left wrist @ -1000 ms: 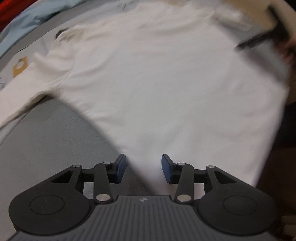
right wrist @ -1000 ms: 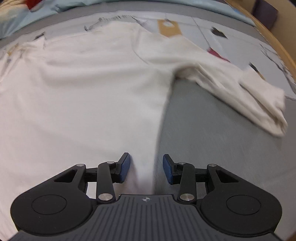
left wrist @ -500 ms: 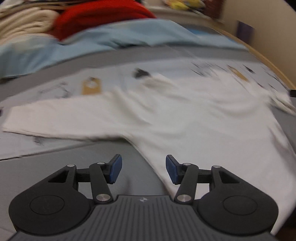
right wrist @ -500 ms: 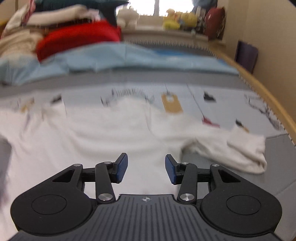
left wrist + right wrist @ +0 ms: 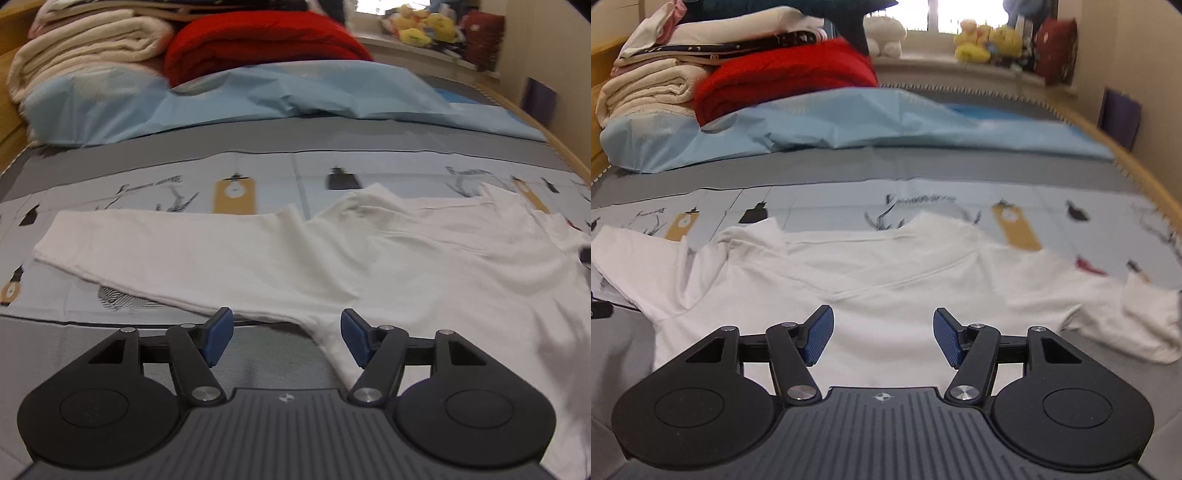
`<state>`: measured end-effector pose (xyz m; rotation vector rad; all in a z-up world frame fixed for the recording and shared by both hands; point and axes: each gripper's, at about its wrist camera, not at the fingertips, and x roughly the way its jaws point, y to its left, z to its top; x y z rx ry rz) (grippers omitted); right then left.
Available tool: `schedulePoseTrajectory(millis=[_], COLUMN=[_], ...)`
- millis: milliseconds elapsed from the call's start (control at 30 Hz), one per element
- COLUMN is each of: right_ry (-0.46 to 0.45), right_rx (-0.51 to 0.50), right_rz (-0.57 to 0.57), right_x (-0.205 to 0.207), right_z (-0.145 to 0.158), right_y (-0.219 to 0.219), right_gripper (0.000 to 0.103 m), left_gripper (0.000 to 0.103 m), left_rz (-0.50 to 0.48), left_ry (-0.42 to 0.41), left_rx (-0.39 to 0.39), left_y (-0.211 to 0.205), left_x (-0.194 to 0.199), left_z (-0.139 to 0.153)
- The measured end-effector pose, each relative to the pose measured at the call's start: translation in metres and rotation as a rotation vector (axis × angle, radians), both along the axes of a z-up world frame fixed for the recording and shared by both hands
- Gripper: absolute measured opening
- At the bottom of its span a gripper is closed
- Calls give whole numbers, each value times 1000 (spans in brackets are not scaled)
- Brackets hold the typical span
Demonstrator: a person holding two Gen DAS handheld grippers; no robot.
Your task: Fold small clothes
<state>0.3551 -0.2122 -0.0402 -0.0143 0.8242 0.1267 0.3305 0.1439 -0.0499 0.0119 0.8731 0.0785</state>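
White shirt (image 5: 369,266) lies spread flat on the printed sheet (image 5: 147,192), neckline toward the blue cover (image 5: 258,99). Its left sleeve (image 5: 155,251) runs out straight; the left gripper (image 5: 284,334) hangs over the armpit edge, jaws spread, holding nothing. Over the chest the right gripper (image 5: 882,338) hangs, jaws spread and empty too. The right sleeve (image 5: 1126,317) lies bunched.

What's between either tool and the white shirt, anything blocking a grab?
Nothing visible. The white shirt lies flat on the bed, directly ahead of the open right tool. The open left tool faces its left sleeve and armpit, unobstructed.
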Motion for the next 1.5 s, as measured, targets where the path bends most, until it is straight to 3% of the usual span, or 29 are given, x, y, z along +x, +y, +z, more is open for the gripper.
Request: schedulePoseTrajectory(millis=[167,300,367,533,733,800,933,967,1000,1033,1067,1167,1200,1333,1367,1400,1500], right_ry=[62,79,85,106,122,128,138,142,144,145,146,145,145,143,143,142,140], right_rx=[-3,-8,-6,-1,-6,-12,-23,-23,-23,-22,-22,-20,-18,-14,-12,-10,-6], right_rz=[-21,-25,-28,-38,-20,-14,-8,-9,-11,-13,-13,-11,-12,-11,-12,-15,-22], right_x=[12,15,17,24,29,31,34,35,35,36,36,37,37,36,36,36,35], right_z=[-10,-12,-13,-17,-20,-22,-26,-27,-28,-28,-28,-29,-29,-28,-27,-27,-25], right_y=[11,16,15,17,19,19,17,16,16,16,16,17,17,14,13,11,6], right_gripper=[62,62,62,62,62,62,62,62,62,62,62,62,62,62,62,62,62], left_gripper=[69,53,49,49,61,61,61,54,25,7,3,3,3,7,14,27,36], left_rz=[105,226,310,511,711,733,721,715,702,691,698,777,801,850,864,882,940], left_ry=[-9,-29,-43,-86,-99,-147,-170,-175,-172,-158,-153,-221,-223,-221,-228,-232,-265], left_rx=[-32,-82,-121,-228,-371,-394,-371,-355,-330,-290,-243,-90,-73,-137,-156,-193,-297], left_y=[37,84,112,186,258,268,269,269,263,258,257,247,246,246,246,250,264], left_x=[19,34,38,43,44,43,55,57,60,62,64,53,50,46,44,43,35], left_z=[-14,-27,-33,-50,-81,-84,-85,-86,-85,-86,-85,-74,-73,-76,-75,-76,-77])
